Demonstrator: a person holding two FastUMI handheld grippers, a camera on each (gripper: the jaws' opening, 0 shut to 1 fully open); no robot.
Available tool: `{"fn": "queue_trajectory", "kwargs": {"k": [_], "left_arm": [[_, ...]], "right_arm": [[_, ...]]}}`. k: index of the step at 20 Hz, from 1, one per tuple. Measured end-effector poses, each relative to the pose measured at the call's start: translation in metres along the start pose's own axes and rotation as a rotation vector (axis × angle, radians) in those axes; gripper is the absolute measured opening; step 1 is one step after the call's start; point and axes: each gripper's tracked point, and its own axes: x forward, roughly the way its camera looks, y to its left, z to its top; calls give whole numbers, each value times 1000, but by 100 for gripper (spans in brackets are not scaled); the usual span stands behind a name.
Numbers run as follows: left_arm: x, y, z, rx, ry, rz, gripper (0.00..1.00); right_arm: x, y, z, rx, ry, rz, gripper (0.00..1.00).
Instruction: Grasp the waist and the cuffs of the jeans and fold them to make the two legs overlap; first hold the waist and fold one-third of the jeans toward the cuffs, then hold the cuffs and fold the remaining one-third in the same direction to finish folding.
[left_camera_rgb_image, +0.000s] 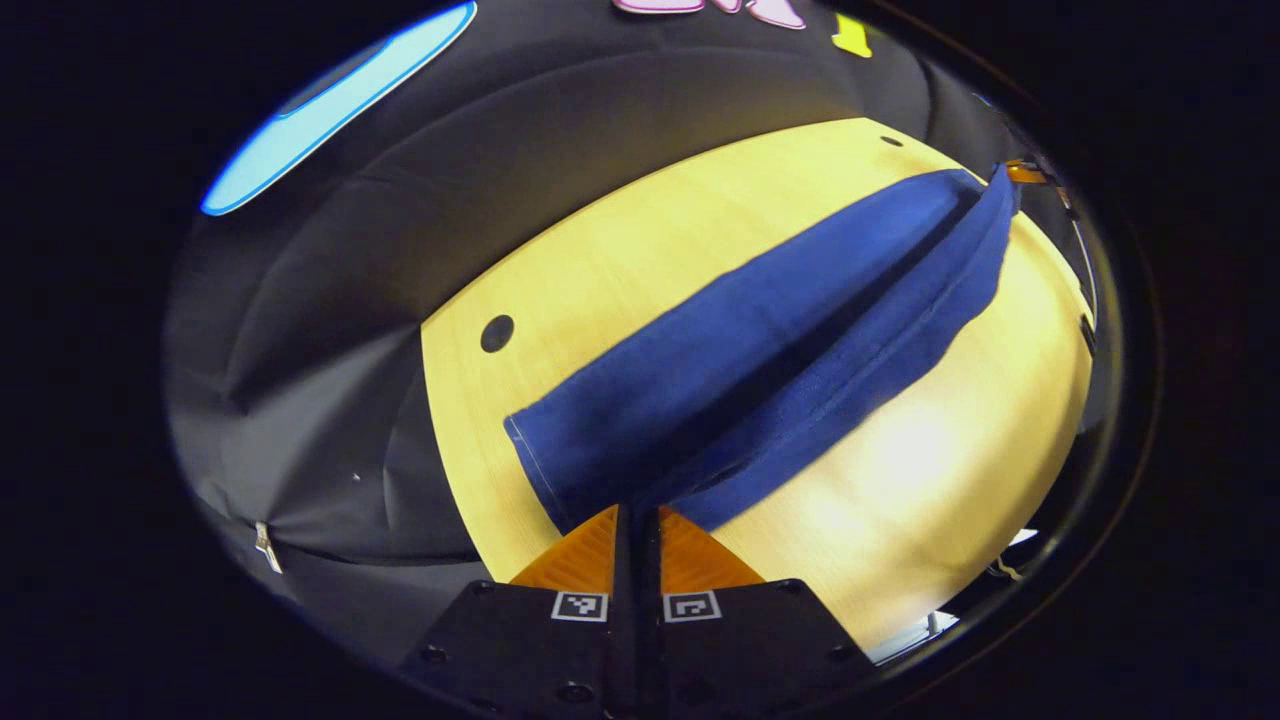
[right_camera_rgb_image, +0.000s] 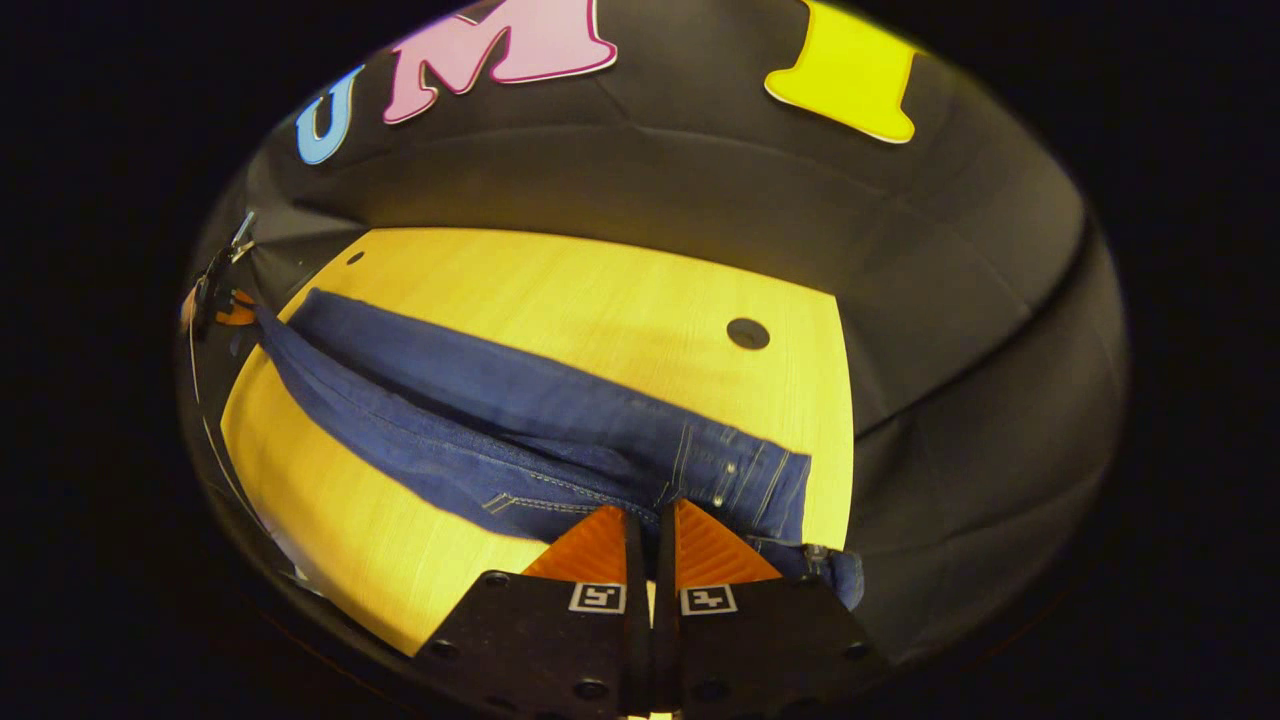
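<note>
Dark blue jeans lie lengthwise on a light wooden table. In the left gripper view my left gripper is shut on the cuff of the nearer leg, which is raised off the table above the other leg. The far waist end reaches the right gripper. In the right gripper view my right gripper is shut on the waist of the jeans, near the stitched pocket. The raised leg stretches from there to the left gripper at the far left.
A round cable hole sits in the table beside the cuffs, and another cable hole lies past the waist. A small hole marks the far corner. The table is edged by black cloth walls.
</note>
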Motion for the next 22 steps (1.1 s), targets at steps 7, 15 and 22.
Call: {"fn": "queue_trajectory", "kwargs": {"k": [7, 15, 22], "left_arm": [[87, 17, 30, -35, 139, 93, 6], [83, 70, -17, -134, 198, 286, 95], [32, 48, -14, -415, -56, 196, 96]], "right_arm": [[83, -11, 7, 56, 38, -86, 5], [119, -17, 20, 279, 20, -39, 40], [59, -37, 44, 242, -74, -22, 84]]}}
